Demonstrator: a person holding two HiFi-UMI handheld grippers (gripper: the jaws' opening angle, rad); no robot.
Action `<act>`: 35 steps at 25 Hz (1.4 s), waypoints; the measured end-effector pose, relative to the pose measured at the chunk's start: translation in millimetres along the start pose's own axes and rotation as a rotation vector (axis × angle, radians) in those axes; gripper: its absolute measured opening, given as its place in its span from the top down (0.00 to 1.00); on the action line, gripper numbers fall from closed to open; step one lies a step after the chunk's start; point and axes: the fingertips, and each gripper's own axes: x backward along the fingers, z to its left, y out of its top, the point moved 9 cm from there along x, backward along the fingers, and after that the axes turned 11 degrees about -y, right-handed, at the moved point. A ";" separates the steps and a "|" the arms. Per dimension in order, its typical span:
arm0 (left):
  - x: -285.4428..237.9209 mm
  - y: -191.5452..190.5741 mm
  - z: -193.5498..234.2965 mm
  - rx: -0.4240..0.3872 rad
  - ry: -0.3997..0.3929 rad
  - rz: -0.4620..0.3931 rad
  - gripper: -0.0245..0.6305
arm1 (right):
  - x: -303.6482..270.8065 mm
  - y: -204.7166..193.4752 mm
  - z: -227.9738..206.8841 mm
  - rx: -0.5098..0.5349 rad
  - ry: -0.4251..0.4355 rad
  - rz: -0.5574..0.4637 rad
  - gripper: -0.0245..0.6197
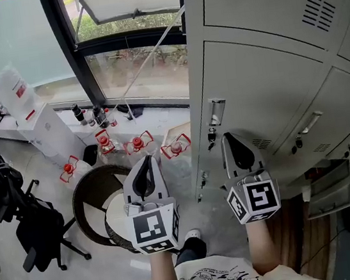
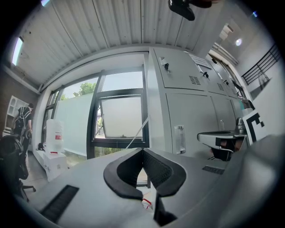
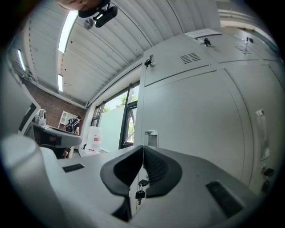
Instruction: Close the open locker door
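Observation:
The grey locker door (image 1: 265, 91) stands flush with its neighbours in the head view, with a metal handle (image 1: 216, 112) and a key (image 1: 212, 138) hanging at its left edge. My right gripper (image 1: 228, 136) points at that edge, close to the key, jaws together with nothing between them. In the right gripper view the gripper (image 3: 142, 148) is shut, and the door (image 3: 191, 116), handle (image 3: 150, 136) and dangling key (image 3: 139, 194) lie just beyond it. My left gripper (image 1: 144, 160) hangs left of the lockers, shut and empty; its own view shows the gripper (image 2: 143, 151) facing the window.
A grey box-like panel (image 1: 328, 189) juts out low at the right of the lockers. Left of them are a window (image 1: 128, 39), a water dispenser (image 1: 36, 117), red-handled bottles (image 1: 138, 142), a round stool (image 1: 96, 199) and an office chair (image 1: 32, 227).

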 end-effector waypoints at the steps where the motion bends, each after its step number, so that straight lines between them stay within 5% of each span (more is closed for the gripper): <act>1: 3.6 0.6 -1.7 0.000 0.002 -0.002 0.96 | 3.9 1.3 -0.4 -0.003 -0.004 -0.005 0.97; 35: 97.4 -2.5 -48.2 -0.027 0.048 0.019 0.96 | 96.9 -2.6 7.4 -0.020 0.059 0.035 0.97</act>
